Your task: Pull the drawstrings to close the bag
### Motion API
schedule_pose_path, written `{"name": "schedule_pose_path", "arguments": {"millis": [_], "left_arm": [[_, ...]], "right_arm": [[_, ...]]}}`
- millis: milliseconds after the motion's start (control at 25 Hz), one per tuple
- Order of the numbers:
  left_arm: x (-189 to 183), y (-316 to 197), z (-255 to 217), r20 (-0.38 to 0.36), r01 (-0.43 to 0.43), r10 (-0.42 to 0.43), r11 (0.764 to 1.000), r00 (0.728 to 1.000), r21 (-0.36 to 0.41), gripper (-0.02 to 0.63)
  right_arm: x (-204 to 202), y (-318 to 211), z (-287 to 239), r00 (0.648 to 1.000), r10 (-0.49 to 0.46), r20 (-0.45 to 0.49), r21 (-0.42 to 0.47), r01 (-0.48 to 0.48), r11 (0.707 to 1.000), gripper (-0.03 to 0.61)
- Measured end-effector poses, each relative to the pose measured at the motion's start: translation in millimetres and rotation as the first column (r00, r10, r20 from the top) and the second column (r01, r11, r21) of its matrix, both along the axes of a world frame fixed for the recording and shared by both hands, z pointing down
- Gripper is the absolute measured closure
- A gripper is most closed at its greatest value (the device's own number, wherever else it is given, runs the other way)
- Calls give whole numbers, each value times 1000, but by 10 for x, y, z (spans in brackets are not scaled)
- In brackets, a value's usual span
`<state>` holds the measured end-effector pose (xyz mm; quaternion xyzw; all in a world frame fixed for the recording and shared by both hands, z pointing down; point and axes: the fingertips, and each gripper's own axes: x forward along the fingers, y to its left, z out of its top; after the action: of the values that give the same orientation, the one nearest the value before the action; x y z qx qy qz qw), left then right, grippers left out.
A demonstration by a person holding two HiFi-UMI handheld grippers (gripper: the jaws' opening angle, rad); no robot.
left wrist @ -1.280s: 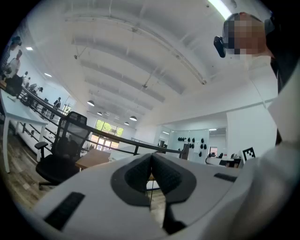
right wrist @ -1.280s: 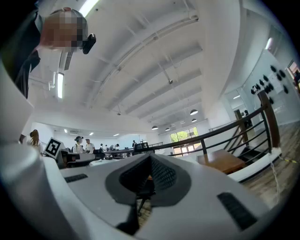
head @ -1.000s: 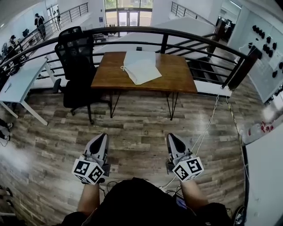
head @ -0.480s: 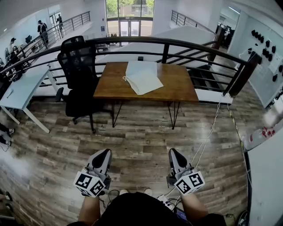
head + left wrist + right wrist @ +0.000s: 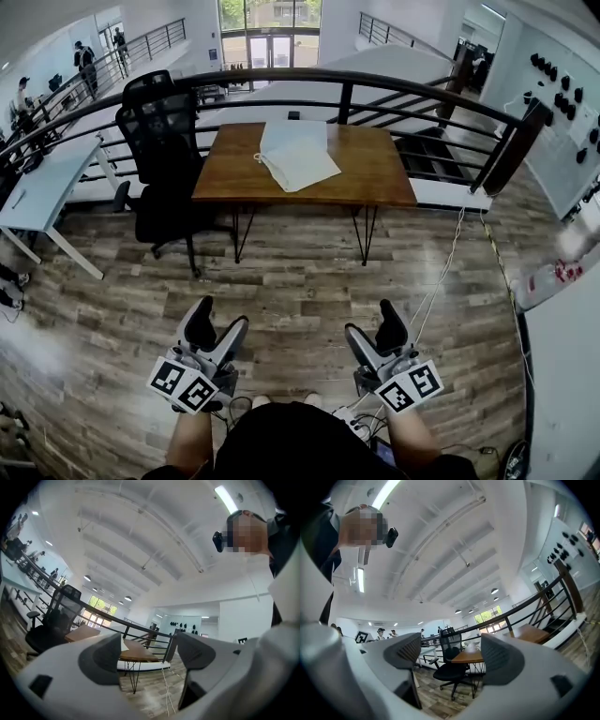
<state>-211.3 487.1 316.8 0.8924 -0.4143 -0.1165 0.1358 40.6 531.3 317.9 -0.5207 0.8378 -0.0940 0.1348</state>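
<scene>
Left tongs and right tongs opening, both empty, well short of desk. Bag on desk; chair beside desk.

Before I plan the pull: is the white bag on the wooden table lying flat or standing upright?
Lying flat. The white bag spreads across the wooden table with no raised sides.
</scene>
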Motion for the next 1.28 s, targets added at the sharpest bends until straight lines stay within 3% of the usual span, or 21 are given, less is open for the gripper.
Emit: {"name": "schedule_pose_path", "arguments": {"millis": [160, 520, 1040, 1160, 1280], "left_arm": [[252, 52, 8, 59, -35, 35, 999, 998, 4, 251], [583, 55, -1, 25, -7, 6, 1000, 1000, 20, 253], [1019, 212, 153, 92, -46, 48, 999, 995, -19, 281], [1024, 78, 145, 97, -39, 40, 999, 994, -9, 302], [917, -120, 177, 91, -29, 29, 1000, 995, -3, 367]], "right_arm": [[170, 58, -90, 1000, 10, 0, 26, -10, 1000, 199], [452, 93, -147, 998, -56, -10, 32, 56, 998, 268], [554, 52, 97, 995, -91, 32, -14, 92, 996, 360], [618, -48, 154, 997, -72, 10, -29, 72, 997, 381], [625, -167, 211, 999, -47, -4, -29, 47, 998, 398]]}}
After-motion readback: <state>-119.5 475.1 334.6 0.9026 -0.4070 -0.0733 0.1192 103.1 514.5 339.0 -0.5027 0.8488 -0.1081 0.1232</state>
